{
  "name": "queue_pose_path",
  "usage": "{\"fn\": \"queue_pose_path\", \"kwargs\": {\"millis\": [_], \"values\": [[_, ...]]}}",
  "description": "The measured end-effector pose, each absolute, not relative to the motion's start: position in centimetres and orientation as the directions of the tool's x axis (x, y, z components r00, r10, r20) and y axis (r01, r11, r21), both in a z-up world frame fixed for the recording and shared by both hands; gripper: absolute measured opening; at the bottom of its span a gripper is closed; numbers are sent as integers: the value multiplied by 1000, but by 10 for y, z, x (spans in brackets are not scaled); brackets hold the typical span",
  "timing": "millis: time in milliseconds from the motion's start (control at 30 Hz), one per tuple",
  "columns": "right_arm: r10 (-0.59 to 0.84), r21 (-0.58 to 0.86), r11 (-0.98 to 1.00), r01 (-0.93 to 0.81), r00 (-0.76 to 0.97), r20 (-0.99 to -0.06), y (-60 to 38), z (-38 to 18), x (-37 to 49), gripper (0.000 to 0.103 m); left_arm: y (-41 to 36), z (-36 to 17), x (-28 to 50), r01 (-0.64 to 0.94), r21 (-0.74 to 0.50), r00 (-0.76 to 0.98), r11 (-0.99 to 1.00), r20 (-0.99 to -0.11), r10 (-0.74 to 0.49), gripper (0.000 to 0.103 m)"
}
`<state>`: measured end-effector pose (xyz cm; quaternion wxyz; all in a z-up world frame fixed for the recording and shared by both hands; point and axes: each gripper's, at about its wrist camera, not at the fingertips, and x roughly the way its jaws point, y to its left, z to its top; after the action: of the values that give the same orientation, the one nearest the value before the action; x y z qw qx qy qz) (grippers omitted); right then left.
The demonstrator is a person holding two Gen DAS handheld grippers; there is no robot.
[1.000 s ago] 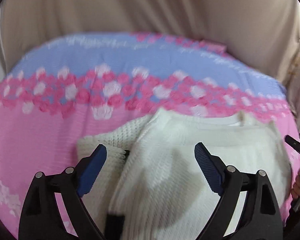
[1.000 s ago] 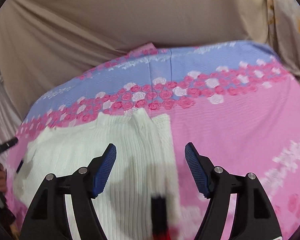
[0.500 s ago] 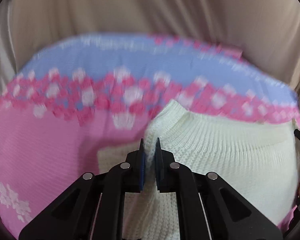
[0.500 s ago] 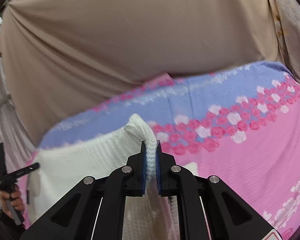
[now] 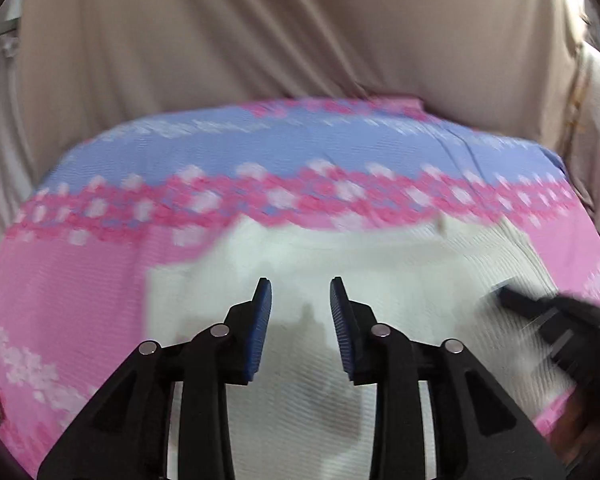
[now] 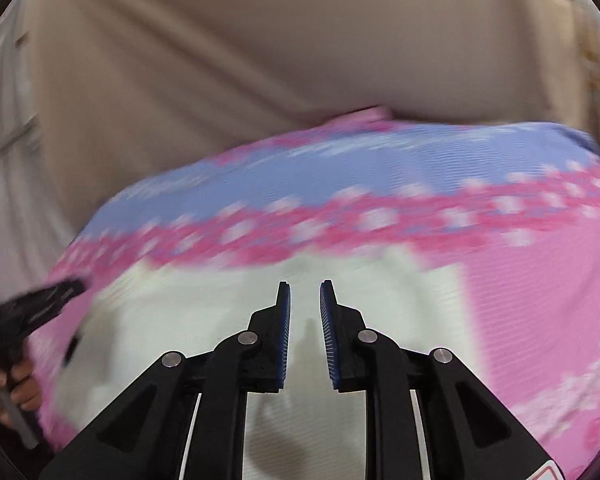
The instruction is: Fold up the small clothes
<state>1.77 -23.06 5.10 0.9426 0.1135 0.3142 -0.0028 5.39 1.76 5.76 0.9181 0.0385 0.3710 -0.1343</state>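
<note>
A white knitted sweater (image 5: pixel 380 280) lies flat on the pink and blue flowered bed cover (image 5: pixel 80 280). My left gripper (image 5: pixel 301 292) is above its left part, jaws partly open, holding nothing. The sweater also shows in the right wrist view (image 6: pixel 380 288). My right gripper (image 6: pixel 305 294) is above its right part, jaws a little open, empty. The right gripper shows blurred at the right of the left wrist view (image 5: pixel 540 312), and the left gripper at the left of the right wrist view (image 6: pixel 40 300). Both views are motion-blurred.
A beige draped cloth (image 5: pixel 300 40) hangs behind the bed cover, and also shows in the right wrist view (image 6: pixel 260 60). A floral fabric (image 5: pixel 596 112) hangs at the far right. The cover (image 6: pixel 540 300) extends to the right of the sweater.
Both grippers were shut on sweater folds half a second ago. They have since opened and let go, and the sweater now lies flat, folded over.
</note>
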Motion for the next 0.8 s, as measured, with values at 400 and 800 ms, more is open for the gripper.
{"fn": "queue_pose_path", "kwargs": {"millis": [400,800], "values": [[-30,214,936,279,668,-743,-319,-21,-69,0,137,1,9,121,-121,574,985,-801,-169,16],[-122,146,947,287,740,-661,-329,26,28,64,77,7,155,66,-207,542,976,-814,-209,51]]}}
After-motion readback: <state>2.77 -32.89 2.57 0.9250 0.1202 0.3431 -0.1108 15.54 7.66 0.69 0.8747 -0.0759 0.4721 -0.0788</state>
